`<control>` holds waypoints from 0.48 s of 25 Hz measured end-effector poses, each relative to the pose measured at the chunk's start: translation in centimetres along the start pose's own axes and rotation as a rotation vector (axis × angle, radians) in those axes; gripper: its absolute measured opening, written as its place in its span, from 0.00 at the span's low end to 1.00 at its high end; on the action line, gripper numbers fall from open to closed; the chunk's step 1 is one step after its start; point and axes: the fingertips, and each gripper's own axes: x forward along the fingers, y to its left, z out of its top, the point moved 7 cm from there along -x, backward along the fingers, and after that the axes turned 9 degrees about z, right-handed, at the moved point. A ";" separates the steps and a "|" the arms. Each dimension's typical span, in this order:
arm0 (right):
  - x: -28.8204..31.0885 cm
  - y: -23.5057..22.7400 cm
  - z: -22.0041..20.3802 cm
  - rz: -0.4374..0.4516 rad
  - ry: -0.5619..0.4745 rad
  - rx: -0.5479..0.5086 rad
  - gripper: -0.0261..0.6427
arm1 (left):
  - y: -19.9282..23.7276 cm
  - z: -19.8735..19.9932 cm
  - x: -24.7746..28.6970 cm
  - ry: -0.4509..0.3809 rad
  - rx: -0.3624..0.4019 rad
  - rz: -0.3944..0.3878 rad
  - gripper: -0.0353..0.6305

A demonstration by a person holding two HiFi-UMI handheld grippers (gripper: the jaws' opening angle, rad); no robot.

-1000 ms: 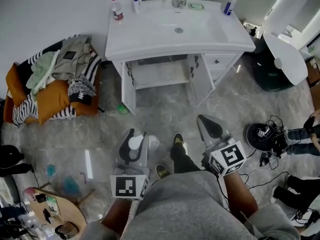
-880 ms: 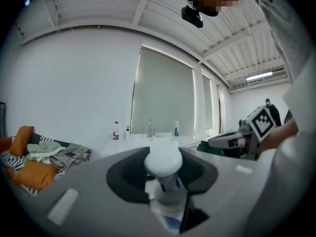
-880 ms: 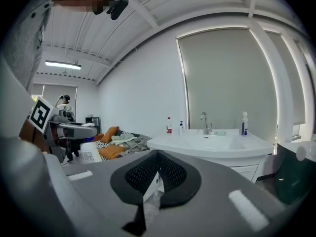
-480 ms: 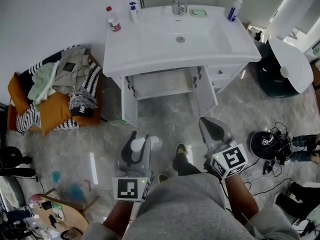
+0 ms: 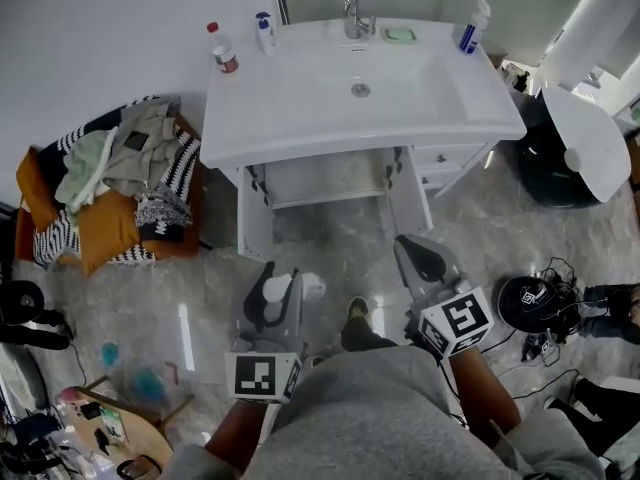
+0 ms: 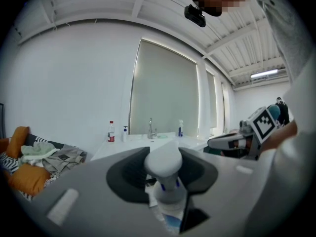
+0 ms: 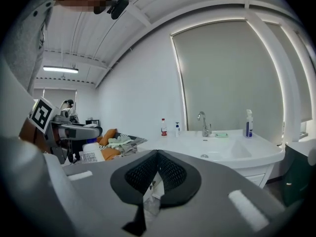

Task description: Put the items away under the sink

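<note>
My left gripper (image 5: 271,286) is shut on a white bottle (image 5: 306,288) with a rounded white cap, gripping it at the neck. In the left gripper view the bottle's cap (image 6: 165,160) fills the gap between the dark pads. My right gripper (image 5: 418,253) is shut with nothing in it; in its own view the right gripper (image 7: 156,155) has its pads meeting at the tips. Ahead stands the white sink cabinet (image 5: 330,180), both doors swung open, its inside bare as far as I see. Both grippers hang over the floor, short of the cabinet.
On the sink top (image 5: 300,108) stand a red-capped bottle (image 5: 222,50), a pump bottle (image 5: 263,30), a spray bottle (image 5: 471,23) and a green soap dish (image 5: 400,35). A heap of clothes and cushions (image 5: 110,178) lies left. A black device with cables (image 5: 525,296) lies right.
Both grippers have been carried forward toward the sink cabinet, which now sits nearer and lower in the head view. The left grip on the bottle is unchanged.
</note>
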 end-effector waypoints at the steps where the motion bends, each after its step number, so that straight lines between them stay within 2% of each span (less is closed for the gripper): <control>1: 0.2 -0.4 0.1 0.007 0.005 -0.006 0.04 | -0.2 0.1 0.4 0.001 0.001 -0.001 0.28; 12: 1.8 -4.2 0.5 0.062 0.004 -0.009 0.04 | -2.0 0.8 3.9 -0.001 0.009 0.021 0.28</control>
